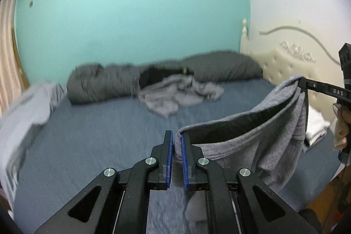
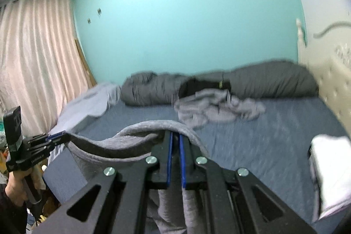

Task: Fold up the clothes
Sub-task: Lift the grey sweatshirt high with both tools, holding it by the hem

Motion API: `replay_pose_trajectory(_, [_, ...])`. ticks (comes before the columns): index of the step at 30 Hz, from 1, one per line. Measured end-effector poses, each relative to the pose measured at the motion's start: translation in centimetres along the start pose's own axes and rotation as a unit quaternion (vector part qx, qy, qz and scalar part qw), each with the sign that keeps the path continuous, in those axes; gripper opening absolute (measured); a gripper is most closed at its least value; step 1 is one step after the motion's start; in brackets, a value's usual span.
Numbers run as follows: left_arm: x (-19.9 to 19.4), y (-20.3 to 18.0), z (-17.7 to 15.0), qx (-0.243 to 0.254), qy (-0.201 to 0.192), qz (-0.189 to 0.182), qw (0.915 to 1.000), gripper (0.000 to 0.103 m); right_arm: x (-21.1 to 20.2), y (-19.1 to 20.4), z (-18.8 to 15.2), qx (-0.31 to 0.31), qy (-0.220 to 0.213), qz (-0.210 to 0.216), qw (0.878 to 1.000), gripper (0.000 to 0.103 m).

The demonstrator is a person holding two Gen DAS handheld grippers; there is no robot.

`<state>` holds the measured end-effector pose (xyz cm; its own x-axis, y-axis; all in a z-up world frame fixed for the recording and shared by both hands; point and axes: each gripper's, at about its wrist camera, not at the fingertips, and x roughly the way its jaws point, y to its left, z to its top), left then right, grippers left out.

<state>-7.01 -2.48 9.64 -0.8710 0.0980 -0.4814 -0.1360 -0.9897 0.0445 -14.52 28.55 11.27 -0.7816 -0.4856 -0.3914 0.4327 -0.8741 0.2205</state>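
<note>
in the left wrist view, you are pinching one end of the waistband of a grey garment (image 1: 252, 146) in the left tool (image 1: 177, 146), with the blue pads pressed together on the thick edge. the band is stretching across to the right tool (image 1: 303, 83), which is gripping its other end above the bed's right edge, and the rest of the cloth is hanging down between the two, clear of the blue sheet of the bed (image 1: 98, 135). further back, near the far edge, a crumpled grey garment (image 1: 175, 95) is lying just in front of the dark rolled bedding (image 1: 105, 82), and a pale sheet (image 1: 26, 106) is draping over the bed's left edge.

in the right wrist view, the right tool (image 2: 174, 142) is clamping the same waistband, the fabric arching over its tips and falling below. the left tool (image 2: 58, 136) is holding the opposite end out past the bed's left edge, and your hand (image 2: 16, 188) is gripping its handle. a white folded item (image 2: 331, 168) is sitting at the bed's right edge.

judging by this, you are spreading the garment in the air before laying it down. the next move is calling for lowering both ends together onto the open middle of the bed, keeping the band taut so the cloth is landing flat.
</note>
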Motion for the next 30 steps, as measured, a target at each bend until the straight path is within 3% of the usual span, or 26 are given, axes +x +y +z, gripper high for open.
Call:
replay_pose_trajectory(7, [-7.5, -0.6, 9.4, 0.004, -0.068, 0.012, 0.9976, 0.007, -8.8, 2.1, 8.2, -0.029, -0.069, 0.007, 0.997, 0.001])
replay_pose_trajectory(11, [-10.3, -1.2, 13.0, 0.007, -0.088, 0.016, 0.9960, 0.006, -10.7, 4.0, 10.4, -0.052, -0.064, -0.007, 0.997, 0.001])
replay_pose_trajectory(21, [-14.4, -2.9, 14.6, 0.037, -0.101, 0.034, 0.9936, 0.006, -11.8, 4.5, 9.7, -0.050, -0.081, 0.003, 0.995, 0.001])
replay_pose_trajectory(30, [-21.5, -2.6, 16.3, 0.030, -0.147, 0.026, 0.9883, 0.006, -19.3, 8.5, 13.9, -0.085, -0.154, 0.005, 0.984, 0.001])
